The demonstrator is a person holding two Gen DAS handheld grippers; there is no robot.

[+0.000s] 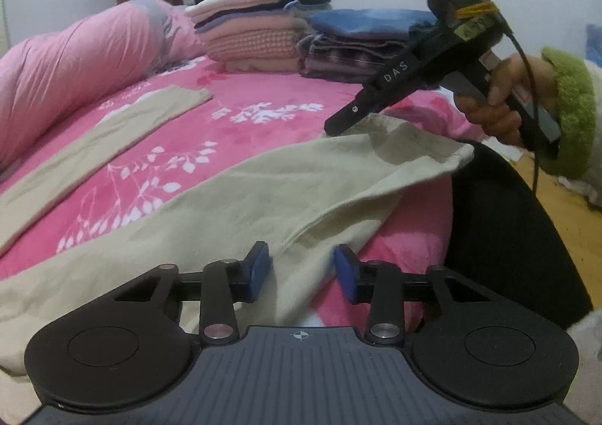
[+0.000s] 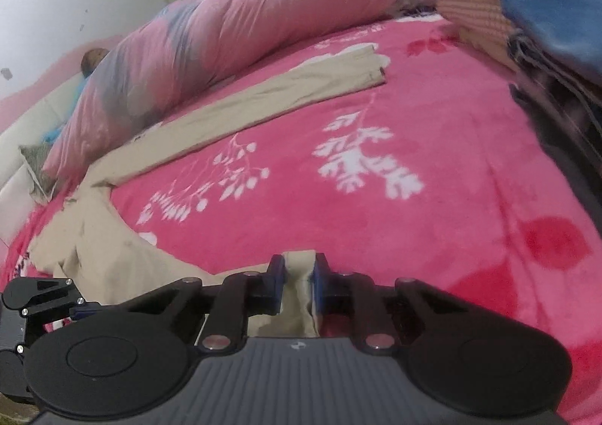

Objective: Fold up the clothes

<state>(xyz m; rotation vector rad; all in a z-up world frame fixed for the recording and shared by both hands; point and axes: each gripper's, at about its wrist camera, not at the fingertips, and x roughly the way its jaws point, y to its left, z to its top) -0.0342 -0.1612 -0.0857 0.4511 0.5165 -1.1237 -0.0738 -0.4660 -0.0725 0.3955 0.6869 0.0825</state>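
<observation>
Right wrist view: beige trousers (image 2: 233, 112) splayed flat, hem pinched in right gripper (image 2: 299, 284); left gripper (image 1: 302, 268) agape.

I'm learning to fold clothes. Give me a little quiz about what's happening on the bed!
1. True or false: the right gripper is pinching the beige trousers.
2. What sits at the far end of the bed? A) piles of folded clothes B) a basket C) a suitcase
3. Fill in the word: the left gripper hangs over the trousers with its jaws ____.

Key: 1 true; 2 A; 3 open.
</observation>
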